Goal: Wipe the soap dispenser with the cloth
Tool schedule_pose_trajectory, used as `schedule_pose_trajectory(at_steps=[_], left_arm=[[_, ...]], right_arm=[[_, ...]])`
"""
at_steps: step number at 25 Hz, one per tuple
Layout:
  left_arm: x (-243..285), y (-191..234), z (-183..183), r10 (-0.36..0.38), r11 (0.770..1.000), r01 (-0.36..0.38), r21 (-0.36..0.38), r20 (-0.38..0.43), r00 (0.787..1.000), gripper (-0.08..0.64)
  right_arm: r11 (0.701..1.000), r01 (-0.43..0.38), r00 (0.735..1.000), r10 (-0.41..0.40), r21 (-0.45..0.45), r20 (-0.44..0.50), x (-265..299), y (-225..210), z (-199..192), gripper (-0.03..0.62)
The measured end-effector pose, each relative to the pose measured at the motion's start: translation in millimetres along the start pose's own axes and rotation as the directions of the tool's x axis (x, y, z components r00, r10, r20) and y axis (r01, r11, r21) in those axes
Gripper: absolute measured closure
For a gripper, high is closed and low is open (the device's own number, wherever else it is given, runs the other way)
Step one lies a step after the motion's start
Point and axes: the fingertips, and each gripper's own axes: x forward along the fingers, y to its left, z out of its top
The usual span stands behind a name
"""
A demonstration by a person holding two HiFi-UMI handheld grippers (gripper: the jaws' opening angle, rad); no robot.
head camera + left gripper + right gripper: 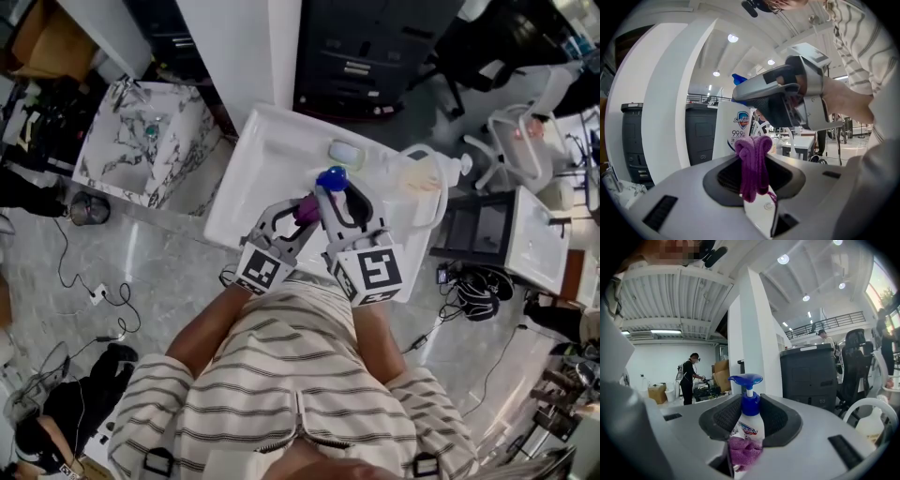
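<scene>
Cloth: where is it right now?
In the left gripper view, the purple cloth is pinched in the left gripper, bunched against the side of the soap dispenser, which the right gripper holds.

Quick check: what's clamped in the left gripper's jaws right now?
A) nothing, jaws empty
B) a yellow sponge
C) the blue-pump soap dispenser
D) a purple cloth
D: in the left gripper view, the purple cloth is bunched up and pinched between the jaws of the left gripper, while the soap dispenser sits in the jaws of the right gripper.
</scene>
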Motion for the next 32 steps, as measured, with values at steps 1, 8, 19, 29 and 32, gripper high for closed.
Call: schedule_pose_trajectory(at_steps=[1, 8, 19, 29, 32], left_arm=[[-1.0, 0.4, 1.0, 0.0, 1.0, 0.0, 0.003, 0.001, 1.0, 0.438], [-10.7, 12.1, 10.0, 0.036, 0.999, -0.036, -0.012, 0.022, 0.999, 0.437], [-23.6, 22.0, 37.0, 0.052, 0.997, -0.045, -0.07, 0.094, 0.994, 0.437], [-30.7, 44.2, 51.7, 0.085, 0.987, -0.066, -0.146, 0.127, 0.988, 0.437], [-30.7, 54.0, 53.0, 0.076, 0.988, -0.057, -0.144, 0.128, 0.989, 0.437]], right_arm=[[1.0, -0.001, 1.0, 0.001, -0.002, 0.0, 0.0, -0.5, 1.0, 0.462], [1.0, 0.006, 1.0, -0.006, -0.008, 0.007, -0.2, -7.0, 3.3, 0.462], [1.0, 0.012, 1.0, -0.012, -0.014, 0.001, -3.9, -17.1, -2.6, 0.46], [1.0, 0.0, 1.0, 0.0, -0.004, 0.008, -8.6, -27.1, -5.1, 0.461], [0.999, -0.038, 0.999, 0.038, -0.006, 0.009, -9.0, -24.1, -7.3, 0.461]])
